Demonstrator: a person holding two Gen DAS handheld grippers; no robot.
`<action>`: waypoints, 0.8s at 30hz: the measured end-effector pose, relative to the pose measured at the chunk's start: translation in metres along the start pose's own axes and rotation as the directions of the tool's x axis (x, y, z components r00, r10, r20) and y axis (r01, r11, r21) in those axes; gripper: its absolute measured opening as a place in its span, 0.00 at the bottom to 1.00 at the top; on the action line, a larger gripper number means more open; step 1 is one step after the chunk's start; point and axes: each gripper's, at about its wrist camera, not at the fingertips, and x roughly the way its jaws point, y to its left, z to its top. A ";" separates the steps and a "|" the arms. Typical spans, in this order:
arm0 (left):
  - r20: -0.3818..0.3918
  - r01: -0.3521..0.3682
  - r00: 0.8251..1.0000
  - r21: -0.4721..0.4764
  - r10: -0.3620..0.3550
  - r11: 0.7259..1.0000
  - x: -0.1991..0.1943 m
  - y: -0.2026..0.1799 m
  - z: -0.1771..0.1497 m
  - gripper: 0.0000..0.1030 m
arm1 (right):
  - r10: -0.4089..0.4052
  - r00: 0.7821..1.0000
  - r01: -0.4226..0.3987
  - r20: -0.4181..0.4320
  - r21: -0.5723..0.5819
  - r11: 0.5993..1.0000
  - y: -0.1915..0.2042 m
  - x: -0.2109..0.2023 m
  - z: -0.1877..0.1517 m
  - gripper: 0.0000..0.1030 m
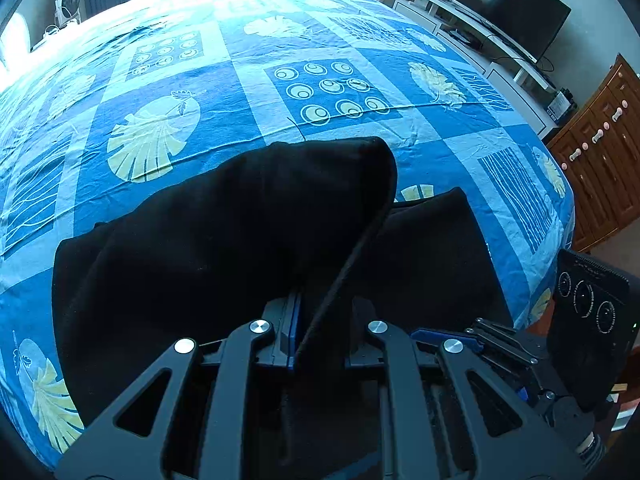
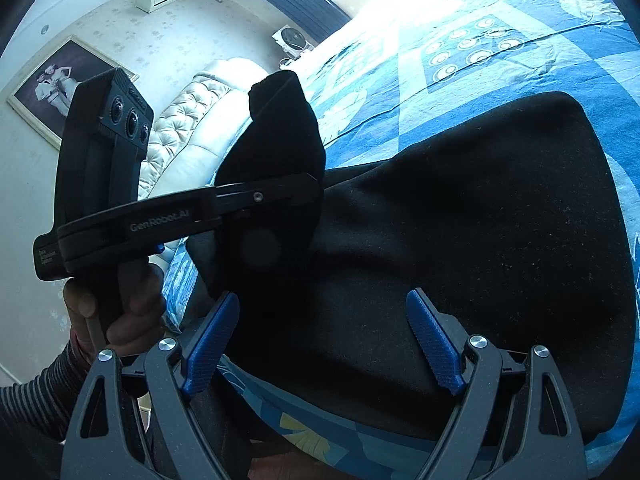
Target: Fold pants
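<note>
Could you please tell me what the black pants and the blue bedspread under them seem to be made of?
Black pants: probably a soft, matte knit such as fleece or jersey; they drape limply, show no sheen and carry specks of lint.
Bedspread: seemingly thin woven cotton, printed; fine creases, flat finish.

Beside the matte black handheld left gripper lettered "GenRobot.AI", a ribbed grey-and-black striped sleeve shows; the black-framed right gripper has ridged blue pads and silver pivot screws.

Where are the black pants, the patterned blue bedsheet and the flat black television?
black pants [image 2: 480, 208], right wrist view, flat middle
patterned blue bedsheet [image 1: 320, 92], left wrist view, circle patch
flat black television [image 1: 508, 8], left wrist view, screen
</note>
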 end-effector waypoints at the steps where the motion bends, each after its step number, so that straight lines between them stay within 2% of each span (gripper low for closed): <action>1: -0.003 -0.010 1.000 0.005 0.010 1.000 0.003 -0.001 -0.001 0.14 | 0.002 1.000 -0.002 0.000 -0.004 1.000 0.000 0.000 0.000 0.82; 5: -0.007 -0.037 0.999 0.012 0.038 0.999 0.013 -0.006 -0.005 0.14 | 0.013 1.000 -0.013 -0.001 -0.010 1.000 0.000 -0.002 -0.004 0.82; 13: 0.016 -0.104 0.995 0.086 0.103 0.991 0.019 -0.018 -0.010 0.16 | 0.021 1.000 -0.021 0.000 -0.026 0.999 -0.004 -0.002 -0.005 0.82; 16: 0.025 -0.098 0.995 0.100 0.096 0.990 0.017 -0.023 -0.008 0.21 | 0.024 1.000 -0.024 -0.002 -0.029 0.999 -0.005 -0.002 -0.005 0.82; 18: 0.042 -0.101 0.994 0.113 0.097 0.988 0.011 -0.027 -0.006 0.21 | 0.030 1.000 -0.030 -0.002 -0.030 0.999 -0.005 -0.002 -0.006 0.82; 23: 0.123 -0.050 0.992 0.127 0.034 0.991 -0.022 -0.032 0.002 0.28 | 0.035 0.999 -0.035 -0.004 -0.039 0.999 -0.007 -0.005 -0.009 0.82; 24: 0.152 -0.037 0.988 0.125 0.018 0.991 -0.033 -0.033 0.003 0.33 | 0.036 0.999 -0.036 -0.004 -0.040 0.999 -0.008 -0.005 -0.010 0.82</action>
